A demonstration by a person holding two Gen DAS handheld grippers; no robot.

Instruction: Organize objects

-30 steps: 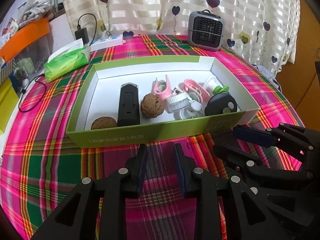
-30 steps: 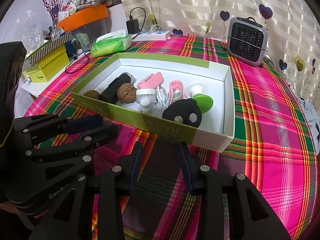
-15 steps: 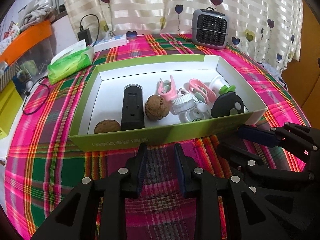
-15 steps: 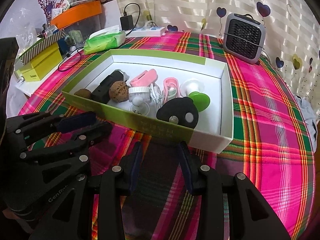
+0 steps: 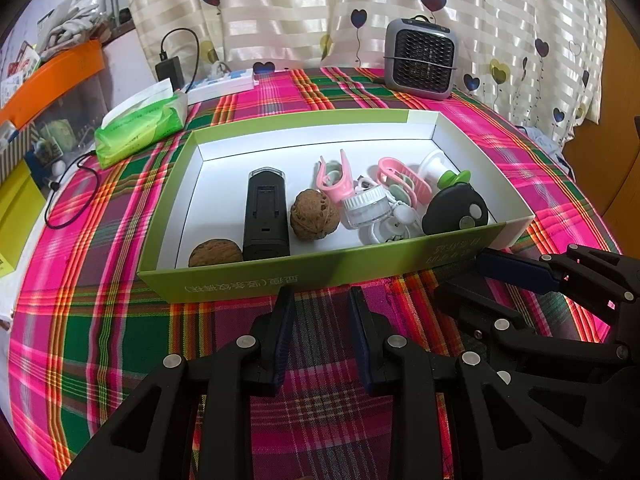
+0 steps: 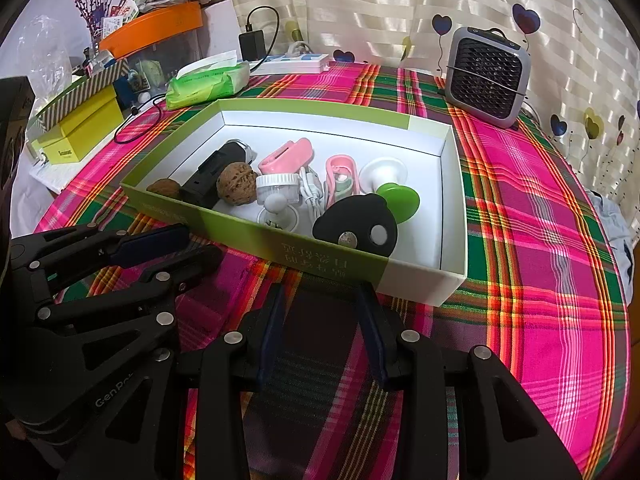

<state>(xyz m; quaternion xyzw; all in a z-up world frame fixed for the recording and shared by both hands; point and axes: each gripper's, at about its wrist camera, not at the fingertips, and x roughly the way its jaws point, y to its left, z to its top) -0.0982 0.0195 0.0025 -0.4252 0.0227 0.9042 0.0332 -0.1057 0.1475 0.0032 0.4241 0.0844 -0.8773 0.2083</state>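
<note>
A green-and-white box [image 5: 280, 276] [image 6: 424, 280] lies on the plaid tablecloth. Inside are two walnuts [image 5: 314, 216] [image 6: 237, 182], a black rectangular device [image 5: 266, 216], pink clips [image 5: 334, 178] [image 6: 286, 156], a clear jar with a white lid [image 5: 366, 206] [image 6: 278, 186], a white and green piece [image 6: 394, 192] and a black rounded fob [image 5: 456, 210] [image 6: 356, 226]. My left gripper [image 5: 322, 296] is open and empty, just in front of the box's near wall. My right gripper [image 6: 320, 292] is open and empty, beside it at the same wall.
A grey mini heater [image 5: 422, 60] [image 6: 486, 76] stands at the back. A green tissue pack [image 5: 140, 124] [image 6: 206, 84], a power strip [image 5: 220, 84] and a black charger [image 5: 170, 70] lie at the back left. Yellow boxes [image 6: 76, 132] sit off the table's left.
Both grippers drew back and rose slightly, so the box sits a little farther away and more to the centre. Both stay open; nothing in the box moved.
</note>
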